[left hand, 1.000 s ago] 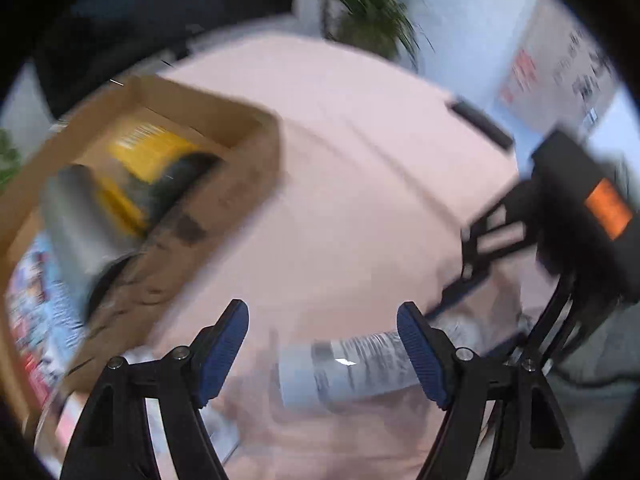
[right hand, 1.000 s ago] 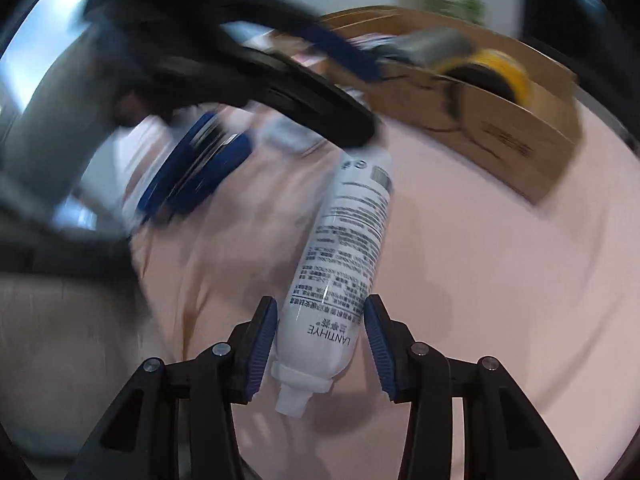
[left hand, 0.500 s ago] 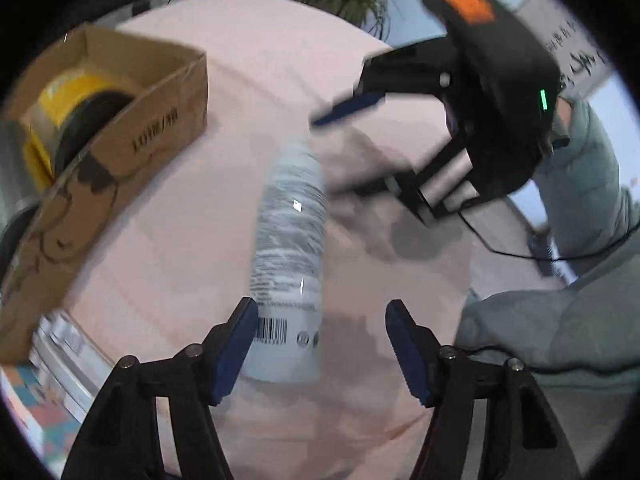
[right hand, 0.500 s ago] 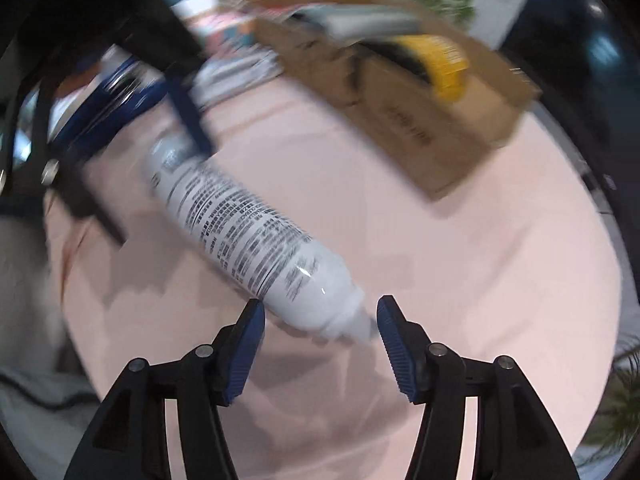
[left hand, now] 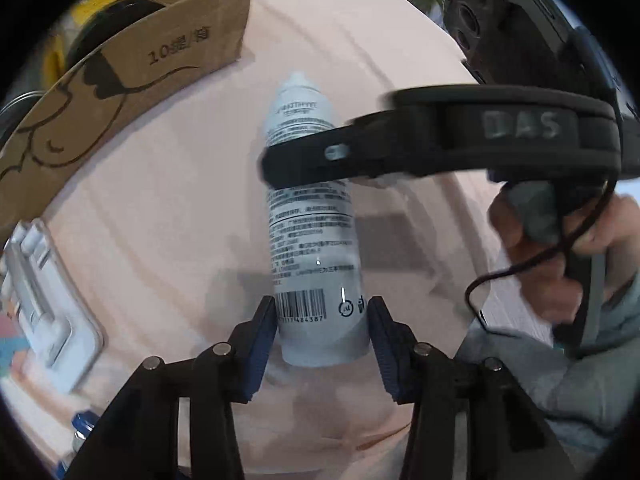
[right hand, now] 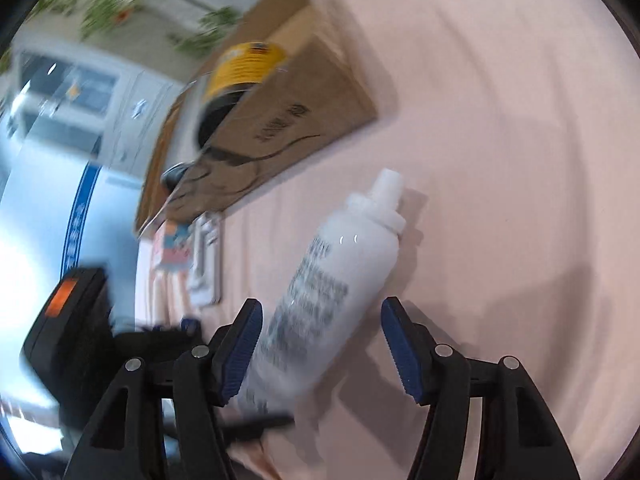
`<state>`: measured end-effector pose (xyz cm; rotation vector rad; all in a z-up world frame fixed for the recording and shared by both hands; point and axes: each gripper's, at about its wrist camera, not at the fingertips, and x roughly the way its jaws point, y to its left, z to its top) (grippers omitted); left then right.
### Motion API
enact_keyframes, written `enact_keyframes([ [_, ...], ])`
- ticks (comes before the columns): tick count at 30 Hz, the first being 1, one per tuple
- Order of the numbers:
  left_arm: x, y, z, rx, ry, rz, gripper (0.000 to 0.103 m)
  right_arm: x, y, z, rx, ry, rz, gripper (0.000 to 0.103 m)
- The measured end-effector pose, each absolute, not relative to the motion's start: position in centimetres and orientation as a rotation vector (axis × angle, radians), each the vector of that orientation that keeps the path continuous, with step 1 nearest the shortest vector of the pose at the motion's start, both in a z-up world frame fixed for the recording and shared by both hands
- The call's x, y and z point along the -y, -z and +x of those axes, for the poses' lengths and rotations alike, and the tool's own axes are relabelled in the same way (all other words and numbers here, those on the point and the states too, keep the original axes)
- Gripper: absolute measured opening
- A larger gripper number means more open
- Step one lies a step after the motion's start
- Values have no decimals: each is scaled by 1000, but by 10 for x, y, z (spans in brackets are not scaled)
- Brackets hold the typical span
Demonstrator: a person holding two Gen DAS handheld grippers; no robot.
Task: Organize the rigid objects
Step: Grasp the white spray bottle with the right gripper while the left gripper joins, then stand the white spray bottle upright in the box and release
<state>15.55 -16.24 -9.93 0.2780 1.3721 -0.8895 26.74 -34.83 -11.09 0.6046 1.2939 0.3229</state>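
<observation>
A white spray bottle (left hand: pixel 312 220) with printed text lies on the pink tablecloth, nozzle pointing away. My left gripper (left hand: pixel 322 330) is shut on the bottle's base, both blue pads against it. In the right wrist view the bottle (right hand: pixel 332 280) lies between the fingers of my right gripper (right hand: pixel 322 346), which is open and does not touch it. A finger of the right gripper (left hand: pixel 400 148) crosses over the bottle in the left wrist view. A cardboard box (left hand: pixel 120 76) holding a yellow-labelled can (right hand: pixel 244 68) stands beyond the bottle.
A white plastic tray (left hand: pixel 44 300) lies at the table's left edge beside the box, over colourful printed paper (right hand: pixel 172 248). The person's hand and grey sleeve (left hand: pixel 560 280) are at the right. Plants (right hand: pixel 140 4) stand behind the table.
My left gripper has closed in on the bottle's base and gripped it. My right gripper has let go and swung around; the bottle has turned to point toward the box.
</observation>
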Motion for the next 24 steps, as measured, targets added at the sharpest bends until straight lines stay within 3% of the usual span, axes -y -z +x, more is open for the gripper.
enact_keyframes([
  [1,162,99,156,-1374,877,258,45,340,112,267,-1280,-303,571,54],
  [5,153,75,151,-1290,827,198,45,328,92,272,-1189,-328,529,50],
  [8,154,40,159,-1162,794,150,45,331,46,282,-1069,-372,462,48],
  [15,163,-1,258,-1009,682,-76,45,319,-51,387,-859,-470,198,43],
  [24,158,39,338,-1185,652,-276,47,320,-15,492,-962,-516,94,43],
])
